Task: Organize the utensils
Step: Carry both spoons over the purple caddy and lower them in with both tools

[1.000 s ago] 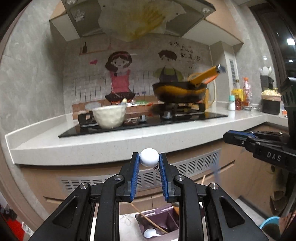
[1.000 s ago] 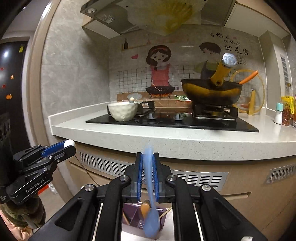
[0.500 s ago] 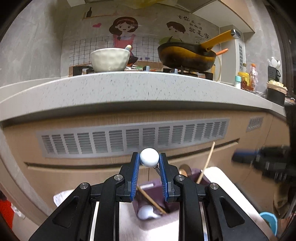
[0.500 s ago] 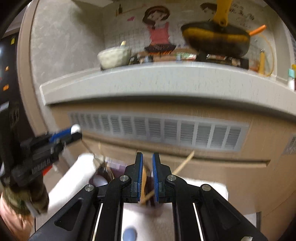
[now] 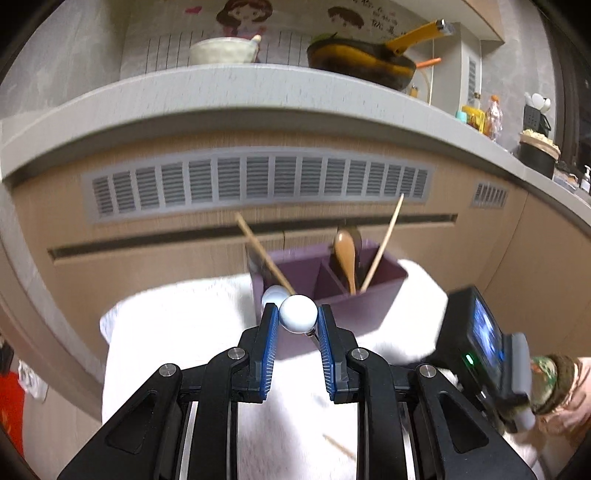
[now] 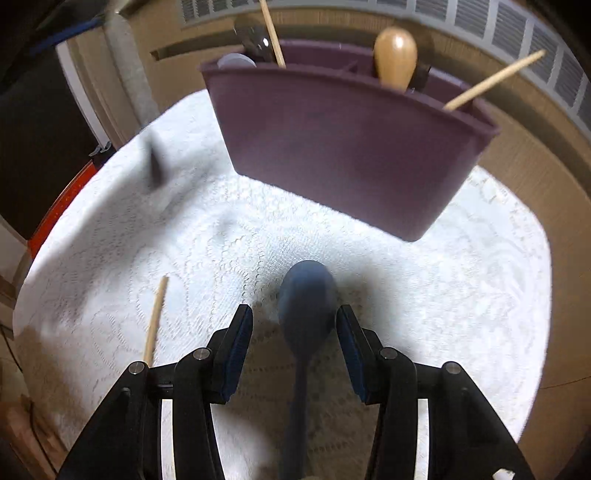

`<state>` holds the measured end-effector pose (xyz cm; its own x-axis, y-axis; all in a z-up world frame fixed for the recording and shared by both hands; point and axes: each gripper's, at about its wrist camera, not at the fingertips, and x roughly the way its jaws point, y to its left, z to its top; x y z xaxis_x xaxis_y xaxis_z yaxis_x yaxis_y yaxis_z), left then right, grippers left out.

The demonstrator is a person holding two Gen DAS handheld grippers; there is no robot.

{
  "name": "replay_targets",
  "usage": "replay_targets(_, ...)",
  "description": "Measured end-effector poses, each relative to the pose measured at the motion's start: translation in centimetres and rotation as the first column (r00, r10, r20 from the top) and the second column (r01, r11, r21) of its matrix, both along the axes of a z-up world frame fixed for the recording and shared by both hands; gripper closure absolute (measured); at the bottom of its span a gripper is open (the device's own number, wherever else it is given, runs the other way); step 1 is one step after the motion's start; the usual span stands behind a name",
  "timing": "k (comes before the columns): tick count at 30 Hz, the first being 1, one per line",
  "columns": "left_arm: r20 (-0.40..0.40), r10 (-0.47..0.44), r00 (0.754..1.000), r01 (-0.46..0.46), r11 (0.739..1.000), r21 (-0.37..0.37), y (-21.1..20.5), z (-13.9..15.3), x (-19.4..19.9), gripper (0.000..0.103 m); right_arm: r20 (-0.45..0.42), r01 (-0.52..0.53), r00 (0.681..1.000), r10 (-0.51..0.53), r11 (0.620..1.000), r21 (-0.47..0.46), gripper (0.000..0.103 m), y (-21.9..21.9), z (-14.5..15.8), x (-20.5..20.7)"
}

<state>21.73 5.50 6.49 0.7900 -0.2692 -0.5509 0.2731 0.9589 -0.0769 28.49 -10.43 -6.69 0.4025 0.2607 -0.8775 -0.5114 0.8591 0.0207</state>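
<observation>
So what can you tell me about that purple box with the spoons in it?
The purple box looks like smooth plastic, long with rounded corners and an open top split by dividers into compartments. It stands upright on the white lace cloth, in front of the cabinet. A wooden spoon and chopstick stick out toward one end; another chopstick, a dark spoon and a white spoon at the other. No gripper touches it.

The right claw (image 6: 294, 332) has opened, and the blue spoon (image 6: 306, 295) now lies between its fingers.
</observation>
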Motion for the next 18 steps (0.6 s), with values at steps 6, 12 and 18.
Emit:
replay_targets(6,-0.034,-0.012,0.999,0.012,1.0,-0.002,0.2,-1.0,-1.5,0.08,0.023,0.018,1.0,-0.018,1.0,-0.024,0.071,0.1,0.8,-0.3)
replay_targets(12,0.025,-0.015,1.0,0.015,1.0,-0.026,0.5,1.7,-1.5,0.081,0.131,0.055,0.989,-0.073,0.989,0.134,0.071,-2.9,7.7,-1.9)
replay_targets(18,0.267,-0.012,0.964,0.014,1.0,-0.006,-0.6,10.2,0.0,0.081,0.44,-0.005,0.891,-0.113,0.966,0.259,0.071,-4.0,21.1,-2.3)
